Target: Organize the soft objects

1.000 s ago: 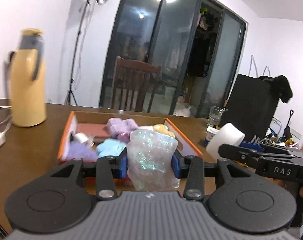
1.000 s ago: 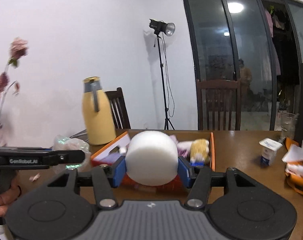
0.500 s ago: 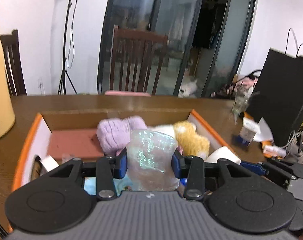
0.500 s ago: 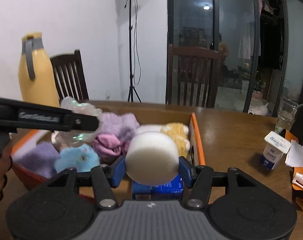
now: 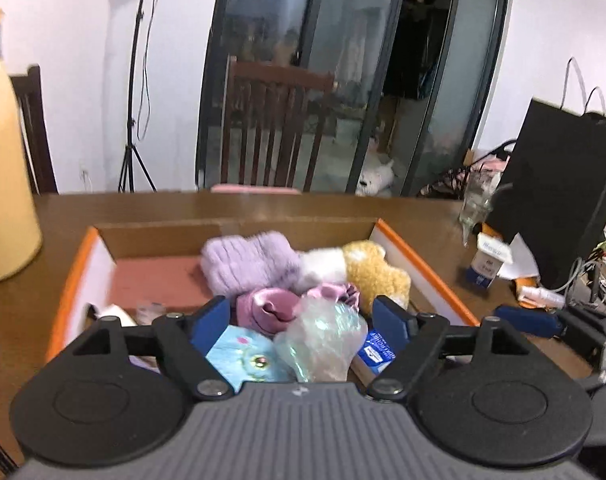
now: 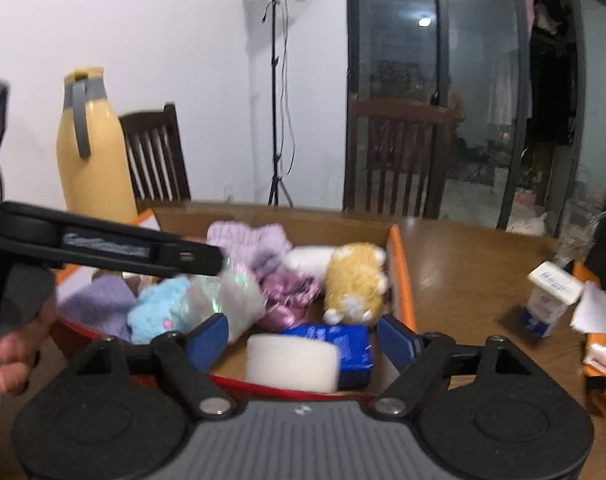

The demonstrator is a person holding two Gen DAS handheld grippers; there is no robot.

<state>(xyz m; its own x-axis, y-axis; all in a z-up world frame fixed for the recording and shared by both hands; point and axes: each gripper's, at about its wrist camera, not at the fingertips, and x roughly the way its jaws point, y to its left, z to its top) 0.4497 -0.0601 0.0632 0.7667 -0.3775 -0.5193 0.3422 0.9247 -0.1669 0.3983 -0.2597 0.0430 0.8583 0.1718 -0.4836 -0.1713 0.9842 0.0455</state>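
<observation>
Sponge (image 6: 291, 364) lies between right claw's (image 6: 303, 338) opening jaws, untouched.

iridescent bag (image 5: 323, 340): crumpled, near middle of orange-rimmed box (image 5: 423, 268)
white foam cylinder (image 6: 291, 364): on its side, box's near right

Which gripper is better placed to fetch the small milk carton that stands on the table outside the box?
Probably the right gripper: the milk carton stands on its side of the box. The left gripper is over the box's far side. Both jaws are opening.
</observation>
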